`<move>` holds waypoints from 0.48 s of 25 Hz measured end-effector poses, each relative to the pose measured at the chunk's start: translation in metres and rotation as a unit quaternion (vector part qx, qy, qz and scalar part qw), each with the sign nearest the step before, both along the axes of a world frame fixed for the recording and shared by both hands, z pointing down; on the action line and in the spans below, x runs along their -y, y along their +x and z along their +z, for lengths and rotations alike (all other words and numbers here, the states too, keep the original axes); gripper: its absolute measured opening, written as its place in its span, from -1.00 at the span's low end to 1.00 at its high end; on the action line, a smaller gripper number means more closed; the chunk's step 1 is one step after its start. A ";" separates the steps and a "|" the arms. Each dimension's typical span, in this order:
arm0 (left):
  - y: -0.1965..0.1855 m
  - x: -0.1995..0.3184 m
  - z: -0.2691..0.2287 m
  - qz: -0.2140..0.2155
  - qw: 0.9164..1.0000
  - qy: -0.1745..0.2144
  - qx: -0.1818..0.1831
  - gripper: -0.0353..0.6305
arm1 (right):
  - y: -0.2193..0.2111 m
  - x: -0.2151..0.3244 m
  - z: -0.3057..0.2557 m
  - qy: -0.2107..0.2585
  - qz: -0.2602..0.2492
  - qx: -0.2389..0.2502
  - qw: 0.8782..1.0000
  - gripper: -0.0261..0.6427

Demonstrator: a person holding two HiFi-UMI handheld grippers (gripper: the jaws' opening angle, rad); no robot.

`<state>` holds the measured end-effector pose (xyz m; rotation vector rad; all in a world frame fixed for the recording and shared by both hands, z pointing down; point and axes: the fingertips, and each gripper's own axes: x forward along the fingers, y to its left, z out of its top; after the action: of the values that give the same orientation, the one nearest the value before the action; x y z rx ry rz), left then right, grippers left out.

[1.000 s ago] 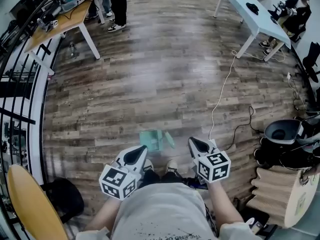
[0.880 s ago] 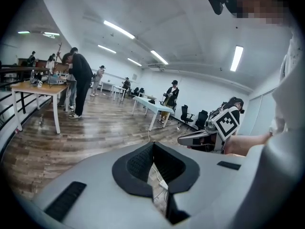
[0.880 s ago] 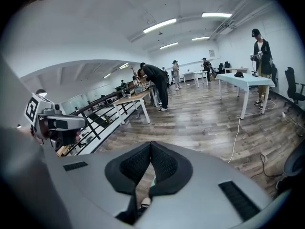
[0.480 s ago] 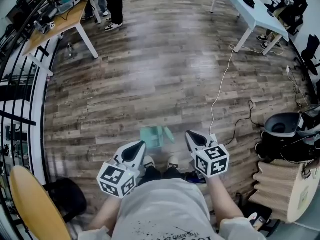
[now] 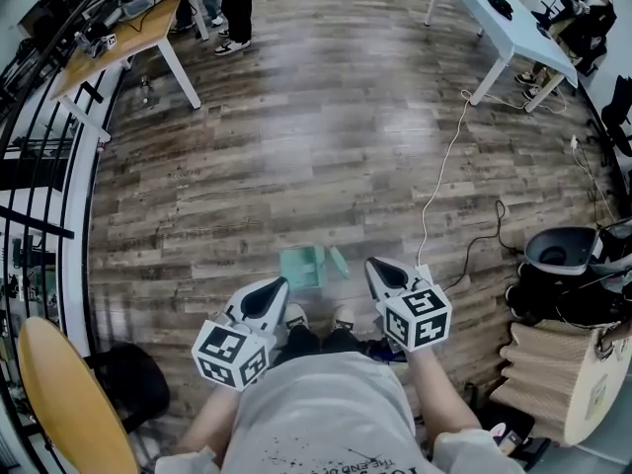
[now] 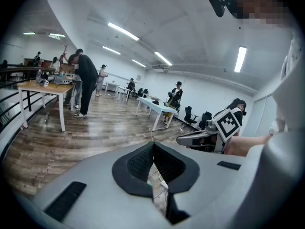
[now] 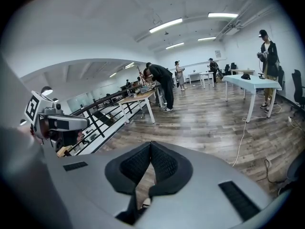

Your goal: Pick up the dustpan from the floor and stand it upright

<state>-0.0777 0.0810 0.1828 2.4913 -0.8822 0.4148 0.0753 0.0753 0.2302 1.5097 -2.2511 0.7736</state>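
Teal against brown planks, the dustpan (image 5: 302, 267) lies on the wooden floor (image 5: 296, 136) just ahead of the shoes (image 5: 341, 318), its handle on the right as the head view shows it. I see it between my two tools and a little beyond their tips, touched by neither. My left tool (image 5: 279, 290) hangs low on the left, nose slanting down toward the floor. In its own view the pads (image 6: 140, 162) meet at the tip with nothing gripped between them. My right tool (image 5: 374, 267) sits about level with it on the other side, near the handle end of the dustpan. Its jaws are likewise pressed together and empty. A white cable (image 5: 439, 181) trails across the planks from beside the right tool up to a pale bench (image 5: 494, 23). A wooden bench (image 5: 118, 47) stands at the far left beside a black railing (image 5: 39, 166), and a yellow chair (image 5: 54, 393) is close on my left.
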 end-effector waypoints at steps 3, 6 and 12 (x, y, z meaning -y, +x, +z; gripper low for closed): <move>-0.003 0.001 0.002 -0.003 1.000 -0.002 0.001 -0.82 | -0.001 0.001 0.002 -0.003 -0.001 0.001 1.000 -0.84; -0.005 0.000 0.002 -0.004 1.000 -0.003 0.002 -0.82 | -0.002 0.000 0.003 -0.005 -0.002 0.002 1.000 -0.84; -0.017 0.000 0.003 -0.007 1.000 -0.003 0.002 -0.82 | -0.011 -0.001 0.005 -0.008 -0.006 -0.001 1.000 -0.84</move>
<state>-0.0951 0.0809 0.1854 2.4779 -0.8966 0.4181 0.0639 0.0759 0.2350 1.4875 -2.2452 0.7832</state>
